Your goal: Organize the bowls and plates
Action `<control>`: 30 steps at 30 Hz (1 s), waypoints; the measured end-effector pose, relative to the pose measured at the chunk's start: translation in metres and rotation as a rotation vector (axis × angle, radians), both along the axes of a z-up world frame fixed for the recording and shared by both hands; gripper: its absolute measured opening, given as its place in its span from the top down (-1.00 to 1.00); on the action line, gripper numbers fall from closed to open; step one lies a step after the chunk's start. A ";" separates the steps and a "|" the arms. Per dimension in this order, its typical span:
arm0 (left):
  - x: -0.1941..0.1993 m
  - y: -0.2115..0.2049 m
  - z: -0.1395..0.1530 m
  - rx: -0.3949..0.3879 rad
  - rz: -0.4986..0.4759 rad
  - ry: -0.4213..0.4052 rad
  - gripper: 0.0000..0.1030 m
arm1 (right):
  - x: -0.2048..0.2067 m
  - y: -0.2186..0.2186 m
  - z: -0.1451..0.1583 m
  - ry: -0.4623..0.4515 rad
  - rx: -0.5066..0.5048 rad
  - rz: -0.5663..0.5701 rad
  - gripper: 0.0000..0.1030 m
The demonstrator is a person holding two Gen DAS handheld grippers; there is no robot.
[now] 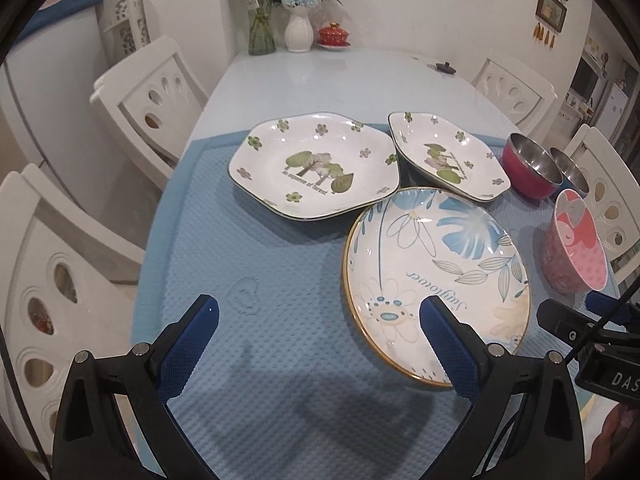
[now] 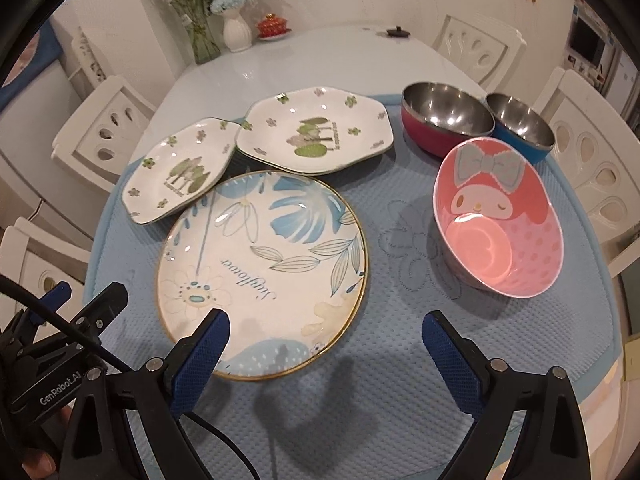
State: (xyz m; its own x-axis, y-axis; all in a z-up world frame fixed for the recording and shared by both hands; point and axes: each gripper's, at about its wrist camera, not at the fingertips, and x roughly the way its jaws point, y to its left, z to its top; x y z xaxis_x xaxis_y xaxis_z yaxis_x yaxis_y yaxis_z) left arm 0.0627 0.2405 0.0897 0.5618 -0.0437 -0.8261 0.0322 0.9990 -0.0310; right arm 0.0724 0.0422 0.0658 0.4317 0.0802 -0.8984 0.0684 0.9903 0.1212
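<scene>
Blue quilted mat (image 1: pixel 248 248) covers the near end of a white table (image 1: pixel 320 76), and both grippers hover low over it. Left gripper (image 1: pixel 318 312) has its jaws spread wide and empty, its right finger over the near rim of the round plate (image 1: pixel 436 276). Right gripper (image 2: pixel 326 326) is likewise wide open and holds nothing, its left finger over that same plate's near edge.

Beyond the round plate lie two hexagonal plates with tree prints: the left one (image 2: pixel 180 170) and the right one (image 2: pixel 316 134), whose rims overlap; the round plate's far edge meets both. Right of the round plate, well apart, a pink bowl (image 2: pixel 500 224) tilts toward the camera. Behind it sit a red steel bowl (image 2: pixel 446 118) and a blue steel bowl (image 2: pixel 520 126), touching.
</scene>
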 end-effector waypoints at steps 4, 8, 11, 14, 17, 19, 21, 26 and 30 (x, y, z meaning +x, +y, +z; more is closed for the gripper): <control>0.009 0.000 -0.008 -0.016 -0.007 0.023 -0.95 | 0.010 -0.001 -0.011 0.034 -0.006 0.002 -0.71; 0.018 -0.001 -0.013 -0.021 -0.016 0.038 -0.92 | 0.020 -0.002 -0.018 0.052 -0.007 -0.006 -0.65; 0.025 -0.002 -0.017 -0.029 -0.019 0.048 -0.91 | 0.028 -0.005 -0.028 0.079 0.014 -0.017 -0.57; 0.032 -0.004 -0.024 -0.034 -0.024 0.069 -0.67 | 0.034 -0.008 -0.037 0.100 0.023 -0.027 -0.52; 0.037 -0.006 -0.031 -0.045 -0.036 0.096 -0.56 | 0.038 -0.008 -0.043 0.116 0.021 -0.024 -0.39; 0.038 -0.007 -0.033 -0.050 -0.041 0.103 -0.56 | 0.041 -0.009 -0.046 0.121 0.020 -0.026 -0.38; 0.040 -0.008 -0.034 -0.050 -0.047 0.103 -0.56 | 0.043 -0.010 -0.047 0.122 0.018 -0.028 -0.38; 0.044 -0.010 -0.036 -0.048 -0.049 0.105 -0.56 | 0.049 -0.013 -0.052 0.131 0.014 -0.030 -0.38; 0.046 -0.009 -0.039 -0.050 -0.045 0.112 -0.56 | 0.055 -0.014 -0.054 0.133 0.009 -0.024 -0.38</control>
State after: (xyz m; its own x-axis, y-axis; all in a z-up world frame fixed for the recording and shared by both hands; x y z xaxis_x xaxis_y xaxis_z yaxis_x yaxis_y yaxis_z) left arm 0.1085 0.2313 0.0503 0.4624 -0.1099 -0.8798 0.0705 0.9937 -0.0870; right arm 0.1270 0.0284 0.0117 0.3106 0.0798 -0.9472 0.1078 0.9871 0.1185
